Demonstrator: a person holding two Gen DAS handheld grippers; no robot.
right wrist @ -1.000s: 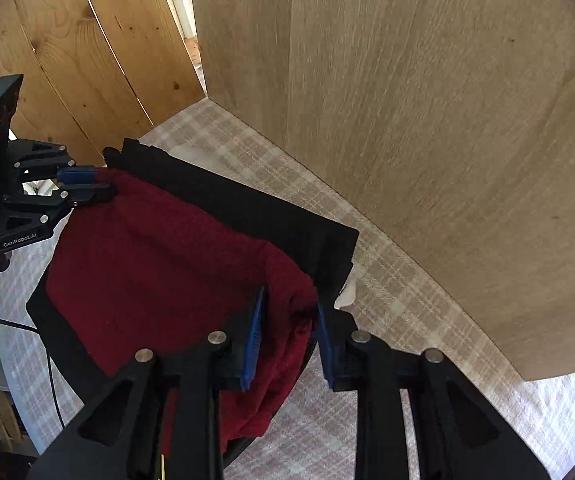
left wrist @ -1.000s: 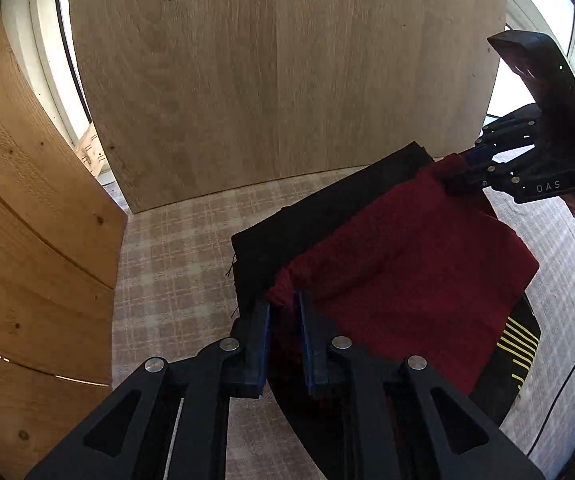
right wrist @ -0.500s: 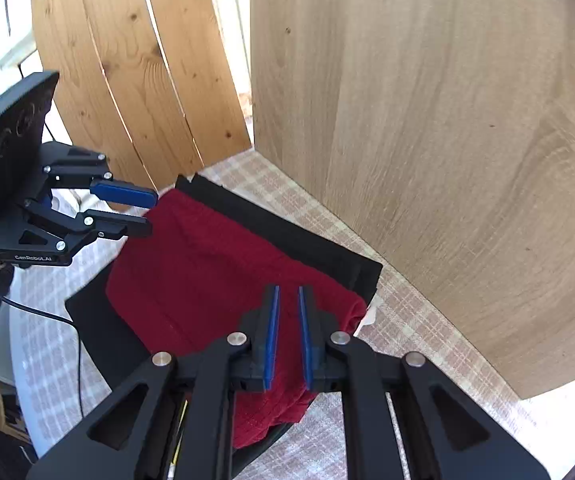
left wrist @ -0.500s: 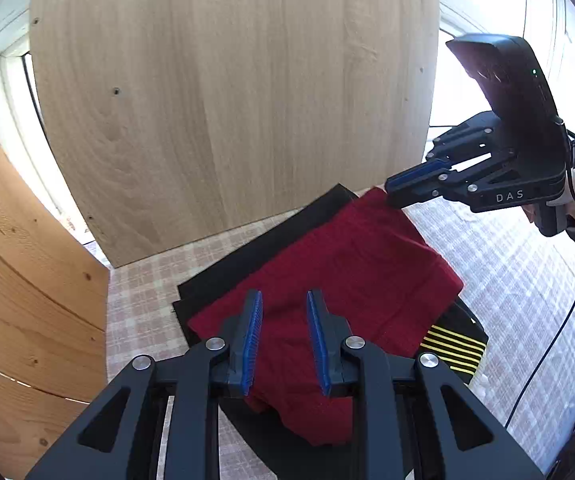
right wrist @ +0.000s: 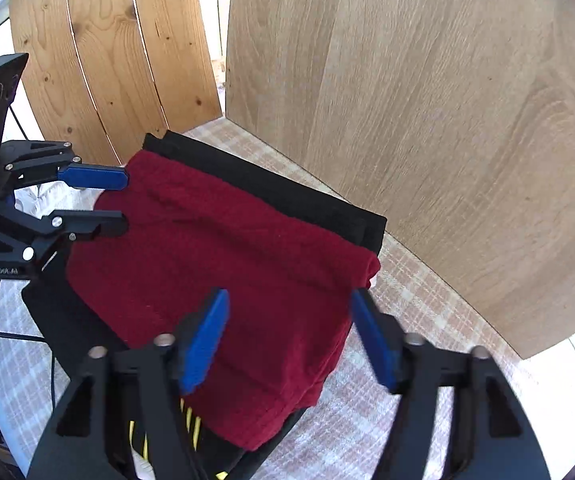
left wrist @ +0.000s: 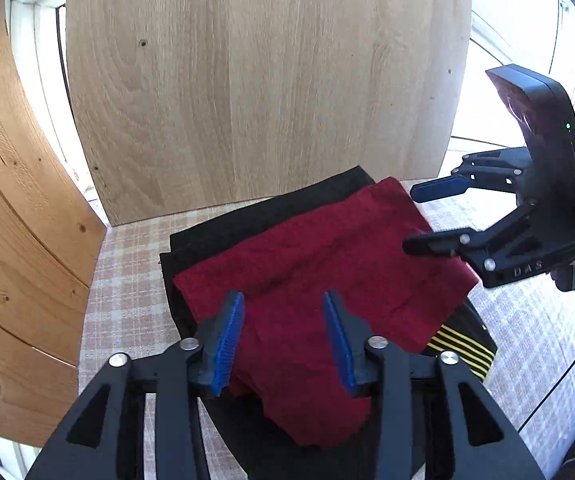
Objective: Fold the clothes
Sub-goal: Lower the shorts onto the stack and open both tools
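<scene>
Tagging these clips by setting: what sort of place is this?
Probably a makeshift folding spot by a window in a home: a checked tablecloth, loose wooden boards propped around it, bright window frames behind, and a red garment stacked on black clothes.

Your left gripper (left wrist: 283,336) is opening above the red cloth (left wrist: 319,280), gripping nothing; your right gripper (left wrist: 417,216) hovers open at its far corner.

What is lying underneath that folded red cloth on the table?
Under the red cloth lies a folded black garment with yellow stripes at one edge, on a checked tablecloth. How many black layers there are, and anything beneath the red middle, is covered.
</scene>
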